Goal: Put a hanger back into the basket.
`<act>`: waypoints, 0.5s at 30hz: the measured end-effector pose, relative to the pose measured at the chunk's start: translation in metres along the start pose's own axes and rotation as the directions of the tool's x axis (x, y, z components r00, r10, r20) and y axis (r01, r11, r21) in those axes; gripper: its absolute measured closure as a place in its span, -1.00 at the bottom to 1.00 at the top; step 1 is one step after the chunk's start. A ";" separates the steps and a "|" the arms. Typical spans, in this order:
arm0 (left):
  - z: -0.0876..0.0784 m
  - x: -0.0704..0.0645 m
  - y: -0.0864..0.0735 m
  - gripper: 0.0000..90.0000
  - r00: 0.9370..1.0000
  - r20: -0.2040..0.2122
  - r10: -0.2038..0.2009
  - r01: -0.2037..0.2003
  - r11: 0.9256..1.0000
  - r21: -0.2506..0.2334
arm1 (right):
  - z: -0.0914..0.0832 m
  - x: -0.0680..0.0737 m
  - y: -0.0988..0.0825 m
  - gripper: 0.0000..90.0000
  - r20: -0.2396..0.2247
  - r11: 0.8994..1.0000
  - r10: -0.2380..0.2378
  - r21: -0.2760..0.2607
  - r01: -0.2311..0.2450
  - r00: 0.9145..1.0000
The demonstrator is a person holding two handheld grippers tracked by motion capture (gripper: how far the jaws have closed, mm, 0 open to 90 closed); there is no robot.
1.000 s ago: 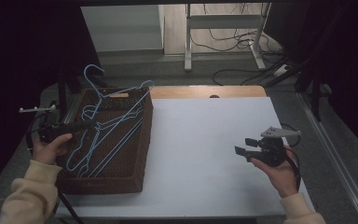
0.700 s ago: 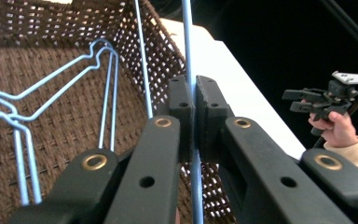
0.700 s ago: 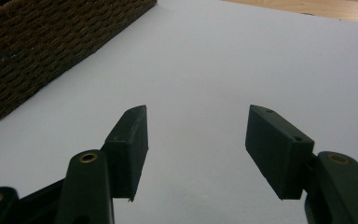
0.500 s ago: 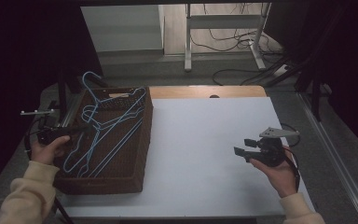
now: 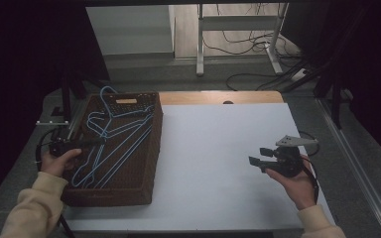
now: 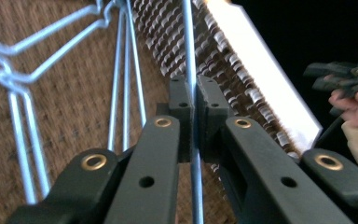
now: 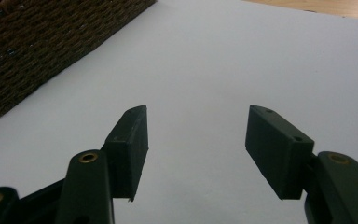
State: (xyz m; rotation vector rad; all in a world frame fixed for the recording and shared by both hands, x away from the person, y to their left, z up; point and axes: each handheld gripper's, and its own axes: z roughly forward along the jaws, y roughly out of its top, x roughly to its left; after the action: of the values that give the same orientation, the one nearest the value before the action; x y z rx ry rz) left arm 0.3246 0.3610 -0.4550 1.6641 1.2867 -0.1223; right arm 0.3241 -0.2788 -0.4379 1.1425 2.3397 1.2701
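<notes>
Several light-blue wire hangers lie in a brown woven basket at the table's left. My left gripper reaches in over the basket's left rim and is shut on one hanger's wire. In the left gripper view the blue wire runs straight up between the closed pads, with more hangers on the basket floor. My right gripper is held over the white sheet at the right, open, with nothing between its fingers.
A white sheet covers most of the table, and a wooden strip shows at its far edge. The basket's corner appears at the upper left of the right gripper view. Beyond the table, cables and a metal stand's legs are on the floor.
My left gripper has come down with the hanger, and the raised hanger hook has sunk towards the basket. The right hand has kept still.
</notes>
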 end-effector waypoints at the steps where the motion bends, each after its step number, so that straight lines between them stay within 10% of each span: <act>1: 0.003 -0.001 -0.001 0.90 0.997 -0.073 0.019 -0.019 1.000 0.009 | 0.000 0.000 0.000 -0.13 -0.001 1.000 0.001 0.001 -0.001 1.000; 4: 0.012 0.001 -0.001 -0.24 0.986 -0.162 0.040 -0.024 0.995 0.101 | 0.000 0.000 0.000 -0.13 0.000 1.000 0.002 0.001 -0.002 1.000; 6: 0.011 -0.003 0.000 -0.47 0.977 -0.203 0.069 -0.051 0.995 0.090 | 0.000 0.000 0.000 -0.13 0.001 1.000 0.000 0.000 0.000 1.000; 15: 0.001 -0.039 -0.002 -0.52 0.961 -0.197 0.193 -0.184 0.981 0.063 | 0.000 0.001 0.000 -0.13 -0.002 1.000 -0.001 -0.001 0.001 1.000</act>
State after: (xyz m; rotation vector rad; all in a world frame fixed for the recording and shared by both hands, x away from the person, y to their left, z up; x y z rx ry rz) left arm 0.3065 0.3333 -0.4336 1.8654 1.2734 0.1379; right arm 0.3234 -0.2779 -0.4377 1.1403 2.3406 1.2725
